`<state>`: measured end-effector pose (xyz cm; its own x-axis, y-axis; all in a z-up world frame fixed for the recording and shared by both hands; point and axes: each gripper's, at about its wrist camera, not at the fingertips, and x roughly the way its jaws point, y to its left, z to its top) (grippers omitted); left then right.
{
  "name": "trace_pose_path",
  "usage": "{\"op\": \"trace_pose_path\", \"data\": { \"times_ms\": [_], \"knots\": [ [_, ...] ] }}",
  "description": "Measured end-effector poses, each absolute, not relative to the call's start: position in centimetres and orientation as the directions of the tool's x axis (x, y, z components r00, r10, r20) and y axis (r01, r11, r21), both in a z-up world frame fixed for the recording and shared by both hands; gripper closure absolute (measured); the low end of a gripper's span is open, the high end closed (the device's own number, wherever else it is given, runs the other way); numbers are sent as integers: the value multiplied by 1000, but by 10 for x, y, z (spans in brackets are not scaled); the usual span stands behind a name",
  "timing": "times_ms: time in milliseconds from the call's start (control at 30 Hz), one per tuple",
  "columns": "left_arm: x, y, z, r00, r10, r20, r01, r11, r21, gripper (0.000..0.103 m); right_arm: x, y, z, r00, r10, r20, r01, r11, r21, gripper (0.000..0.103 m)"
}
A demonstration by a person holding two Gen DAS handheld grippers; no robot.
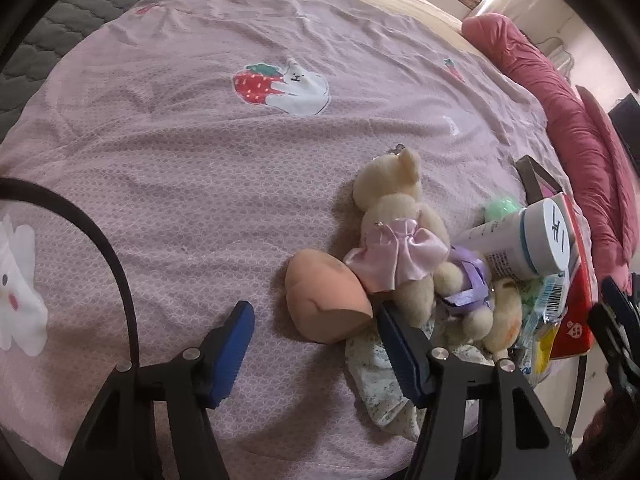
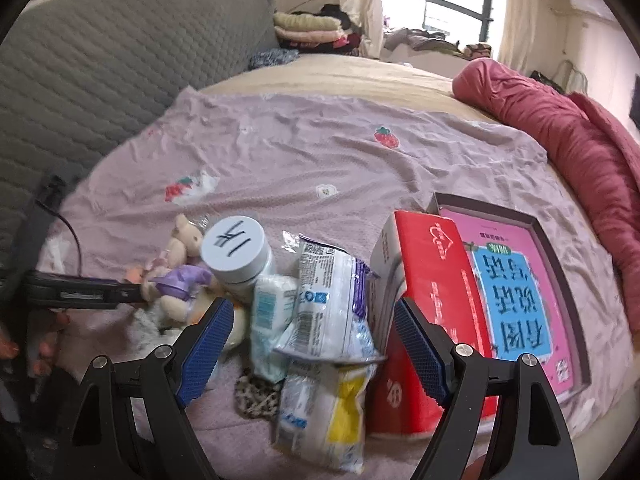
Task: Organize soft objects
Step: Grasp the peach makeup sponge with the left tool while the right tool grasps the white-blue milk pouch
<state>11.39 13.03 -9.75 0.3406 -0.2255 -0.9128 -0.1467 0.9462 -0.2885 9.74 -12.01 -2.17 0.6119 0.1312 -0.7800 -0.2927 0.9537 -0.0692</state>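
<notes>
Left wrist view shows the left gripper (image 1: 314,326) low over the pink blanket (image 1: 192,160), its blue pads apart and pressing on nothing; a peach-coloured soft toy (image 1: 324,300) lies between and just beyond the tips, close against the right pad. Touching that toy on its far right side lies a cream teddy bear (image 1: 400,216) in a pink satin dress, and against the bear's near right lies a second small plush in a purple dress (image 1: 466,280). A flowered cloth (image 1: 380,384) lies under the right finger. Farther right, a white tube with a round cap (image 1: 540,236) leans over the plush toys, with a red box (image 1: 580,300) behind it at the right edge of the pile. From the right wrist view, the right gripper (image 2: 314,328) has its pads spread wide apart, hanging over a heap of crinkly plastic packets (image 2: 332,300), none of them pinched. Its right finger stands in front of the red box, and beyond that box lies a pink and blue book (image 2: 520,280) flat in a dark frame. A red quilt (image 2: 560,128) is bunched along the far right of the bed, and a grey quilted headboard (image 2: 100,60) stands at far left.
</notes>
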Motion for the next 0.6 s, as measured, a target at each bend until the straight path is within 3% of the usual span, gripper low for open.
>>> {"op": "trace_pose_path", "data": {
  "times_ms": [133,300,367,533,600],
  "knots": [
    [114,135,-97,357,-251,-900,-127,941,-313,41,114,-120,-34,578,89,-811,-270,959,-88,21],
    [114,142,-100,353,-262,-898,-140,934,-328,41,127,-118,-48,529,58,-846,-272,957,-105,46],
    [114,143,-100,354,-266,-897,-147,931,-334,41,132,-118,-54,506,50,-861,-270,957,-103,50],
    [117,136,-104,339,-248,-907,-144,939,-311,41,141,-119,-66,477,51,-878,-251,965,-81,50],
    [117,135,-106,332,-246,-911,-153,939,-310,41,142,-119,-68,481,60,-875,-256,964,-74,56]
  ]
}}
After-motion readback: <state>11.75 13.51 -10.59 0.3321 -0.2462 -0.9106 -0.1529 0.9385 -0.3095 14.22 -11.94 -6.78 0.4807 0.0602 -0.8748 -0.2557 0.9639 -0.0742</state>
